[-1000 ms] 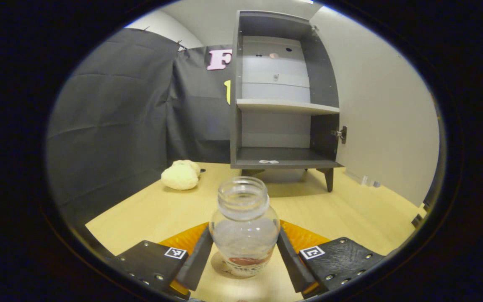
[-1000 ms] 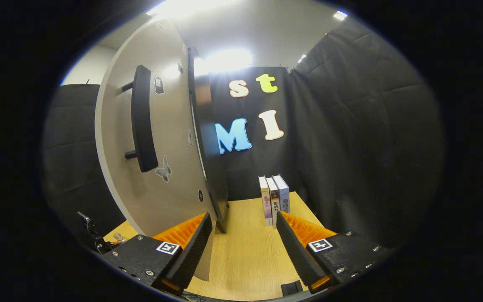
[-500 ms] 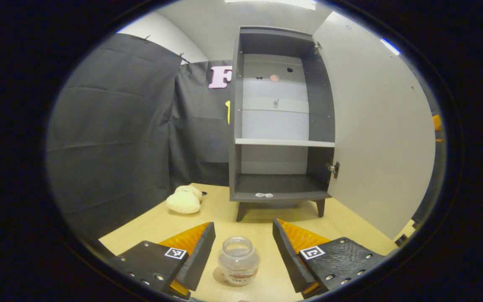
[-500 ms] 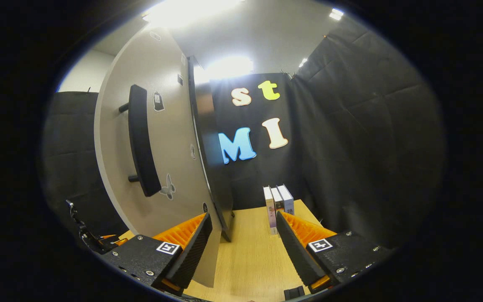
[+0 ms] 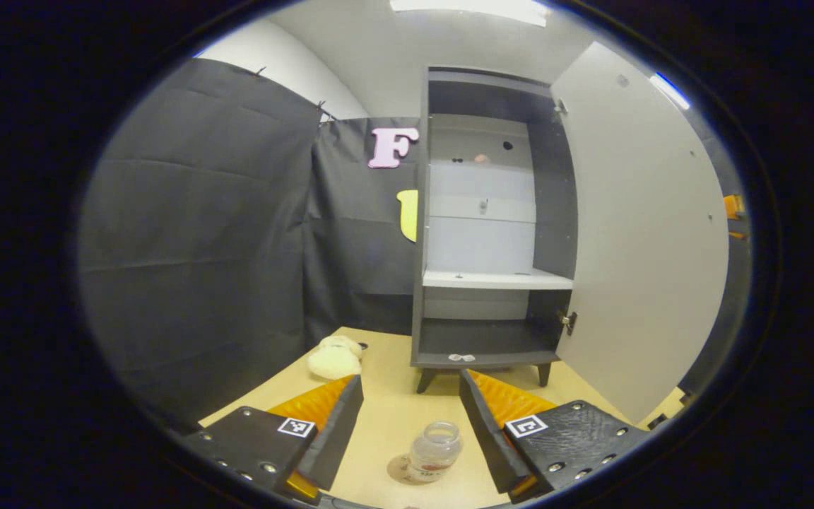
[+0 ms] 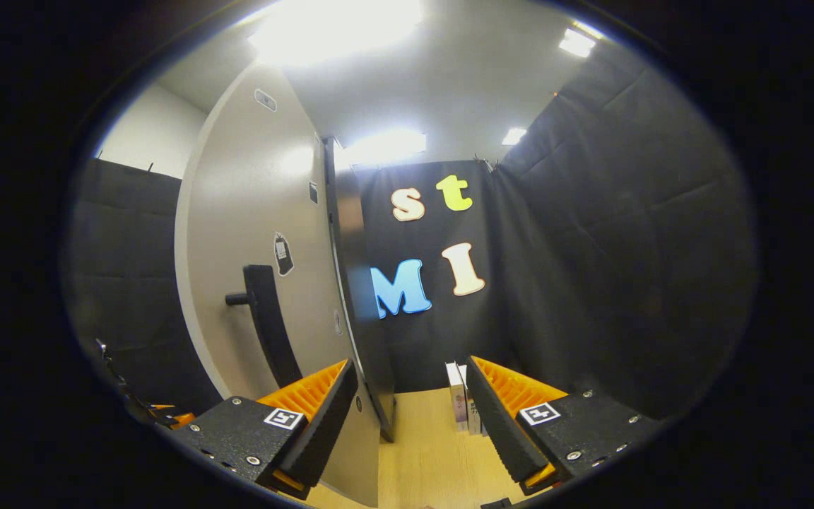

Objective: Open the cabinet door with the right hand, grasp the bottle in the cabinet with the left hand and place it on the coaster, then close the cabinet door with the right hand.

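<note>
Bottle [image 5: 434, 450] first: the clear, uncapped jar-shaped one stands upright on the round coaster [image 5: 398, 469] on the bench [image 5: 393, 417], low between the fingers of your left tongs [image 5: 410, 417] in the left gripper view, with clear bench showing on both sides of it, so those tongs are spread wide and grip nothing. That part of the job looks finished, judging by how the bottle sits. What remains is the cabinet door [image 6: 251, 283], and that belongs to your right hand. In the right gripper view your right tongs [image 6: 410, 413] are also wide apart and empty, aimed roughly along the hinged edge of the door, with the door's outer face swung out to the left of them. The dark bar handle [image 6: 266, 332] runs up and down on that face, its long axis close to vertical, and it lies to the left of and just beyond the left finger of those tongs, near but not touching. So the coming move probably turns on going left: either bring the tongs across to straddle the handle sideways, or lay a finger on the outer face and push it round toward the cabinet [image 5: 492, 233], whose shelves stand bare. Keep your left tongs low and clear of the door's sweep. A few books [image 6: 460, 406] stand upright on the bench ahead of the right tongs.
</note>
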Demonstrator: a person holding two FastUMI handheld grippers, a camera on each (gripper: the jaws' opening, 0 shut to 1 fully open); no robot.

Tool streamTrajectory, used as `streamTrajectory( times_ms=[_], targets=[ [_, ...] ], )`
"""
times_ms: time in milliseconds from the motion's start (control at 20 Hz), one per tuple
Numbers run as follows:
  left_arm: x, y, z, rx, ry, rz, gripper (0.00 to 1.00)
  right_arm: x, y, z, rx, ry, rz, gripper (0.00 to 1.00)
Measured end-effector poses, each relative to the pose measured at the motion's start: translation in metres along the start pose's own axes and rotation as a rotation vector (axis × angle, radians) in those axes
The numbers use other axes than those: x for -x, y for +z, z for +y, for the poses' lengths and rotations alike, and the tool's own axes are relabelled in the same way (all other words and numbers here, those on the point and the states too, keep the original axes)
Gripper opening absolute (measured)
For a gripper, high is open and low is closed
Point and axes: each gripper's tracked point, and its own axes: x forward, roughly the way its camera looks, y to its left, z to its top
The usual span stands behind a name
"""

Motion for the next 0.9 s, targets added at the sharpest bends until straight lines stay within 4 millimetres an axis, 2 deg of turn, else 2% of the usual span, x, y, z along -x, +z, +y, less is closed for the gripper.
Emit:
streamTrajectory(
  times_ms=[50, 100, 150, 200, 300, 350, 450, 500, 550, 650, 700, 900],
  targets=[
    [0.0, 0.002, 0.014, 0.013, 0.008, -0.006, 0.86, 0.002, 0.0, 0.013, 0.011, 0.009, 0.006, 0.95],
    [0.0, 0.006, 0.027, 0.021, 0.015, -0.01, 0.82, 0.003, 0.003, 0.013, 0.038, -0.008, -0.012, 0.95],
    [-0.001, 0.007, 0.037, 0.024, 0.021, -0.011, 0.86, -0.001, 0.002, 0.015, 0.073, -0.026, -0.009, 0.92],
    [-0.003, 0.008, 0.047, 0.024, 0.019, -0.013, 0.82, 0.001, 0.004, 0.018, 0.095, -0.042, -0.018, 0.91],
    [-0.008, 0.007, 0.065, 0.014, 0.019, -0.009, 0.82, 0.002, 0.003, 0.031, 0.124, -0.054, -0.016, 0.92],
    [-0.012, 0.008, 0.073, 0.013, 0.016, -0.011, 0.85, 0.004, 0.002, 0.04, 0.126, -0.05, -0.015, 0.92],
    [-0.015, 0.009, 0.082, 0.013, 0.005, -0.019, 0.82, 0.009, -0.004, 0.064, 0.108, -0.03, -0.009, 0.91],
    [-0.018, 0.009, 0.087, 0.011, 0.004, -0.019, 0.86, 0.01, -0.007, 0.076, 0.096, -0.017, -0.006, 0.92],
    [-0.019, 0.009, 0.098, 0.01, 0.003, -0.019, 0.82, 0.011, -0.008, 0.086, 0.083, -0.009, -0.005, 0.92],
    [-0.021, 0.007, 0.112, 0.009, 0.001, -0.017, 0.82, 0.008, -0.011, 0.105, 0.067, 0.01, 0.0, 0.92],
    [-0.021, 0.006, 0.12, 0.01, 0.003, -0.014, 0.86, 0.007, -0.012, 0.114, 0.064, 0.018, 0.001, 0.92],
    [-0.022, 0.003, 0.143, 0.013, 0.008, -0.012, 0.86, -0.002, -0.018, 0.143, 0.063, 0.041, 0.0, 0.92]
  ],
)
